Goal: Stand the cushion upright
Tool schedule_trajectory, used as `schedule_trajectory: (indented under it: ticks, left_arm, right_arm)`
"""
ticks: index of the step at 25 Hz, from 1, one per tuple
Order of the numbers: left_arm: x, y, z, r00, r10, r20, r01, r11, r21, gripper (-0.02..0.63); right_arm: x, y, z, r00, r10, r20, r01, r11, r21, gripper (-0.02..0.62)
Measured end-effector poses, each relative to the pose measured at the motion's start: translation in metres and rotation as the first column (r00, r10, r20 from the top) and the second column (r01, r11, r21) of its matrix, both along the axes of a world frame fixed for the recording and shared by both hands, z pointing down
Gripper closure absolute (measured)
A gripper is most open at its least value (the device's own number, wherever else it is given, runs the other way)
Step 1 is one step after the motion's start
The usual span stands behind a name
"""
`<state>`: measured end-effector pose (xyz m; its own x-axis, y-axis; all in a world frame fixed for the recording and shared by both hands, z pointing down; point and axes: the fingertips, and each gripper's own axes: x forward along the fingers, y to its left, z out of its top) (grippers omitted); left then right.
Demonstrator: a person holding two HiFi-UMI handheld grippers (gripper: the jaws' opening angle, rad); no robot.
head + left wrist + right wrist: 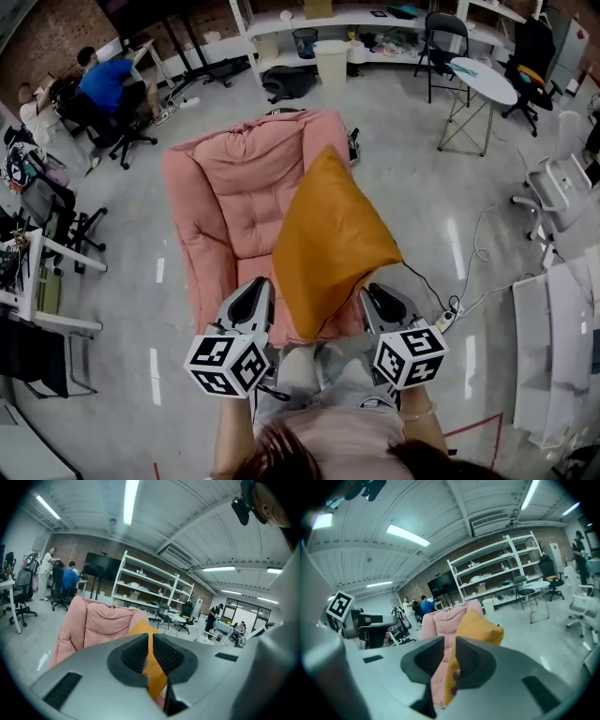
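Orange cushion (328, 244) against pink lounger (225, 187)

Your left hand-held gripper (255, 286) and right hand-held gripper (373, 292) are smooth grey shells with black ribbed pads (133, 653), each carrying a white cube (225, 364) printed with black square markers; you wear a pale pink top (328, 433)

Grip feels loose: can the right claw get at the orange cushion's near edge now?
Likely yes: an edge of the cushion sits between the open jaws of the right claw, nothing blocking. The left claw is shut on the cushion.
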<state>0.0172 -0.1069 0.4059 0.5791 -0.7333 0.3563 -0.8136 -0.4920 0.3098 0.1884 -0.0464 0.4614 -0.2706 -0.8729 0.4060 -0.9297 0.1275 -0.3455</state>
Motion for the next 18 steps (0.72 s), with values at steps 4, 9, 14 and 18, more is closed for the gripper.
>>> schedule_trajectory:
  ticks: [4,9,14,18]
  left_arm:
    - [-0.006,-0.014,0.003,1.000,0.016,0.005,-0.015,1.000,-0.016,0.591]
    - [-0.004,-0.038,0.009,0.999,0.039,0.014,-0.038,0.999,-0.024,0.585]
    - [-0.005,-0.063,0.017,0.997,0.068,0.025,-0.066,0.997,-0.043,0.578]
    - [-0.003,-0.082,0.024,0.994,0.103,0.029,-0.101,0.993,-0.063,0.572]
  right_arm:
    - [0.003,-0.004,0.004,0.999,0.041,0.002,-0.041,0.999,-0.024,0.508]
    - [0.014,-0.007,0.016,0.996,0.083,0.020,-0.082,0.995,-0.060,0.479]
    - [0.016,-0.015,0.027,0.991,0.115,0.071,-0.107,0.989,-0.106,0.441]
    - [0.017,-0.021,0.036,0.982,0.154,0.108,-0.138,0.980,-0.140,0.402]
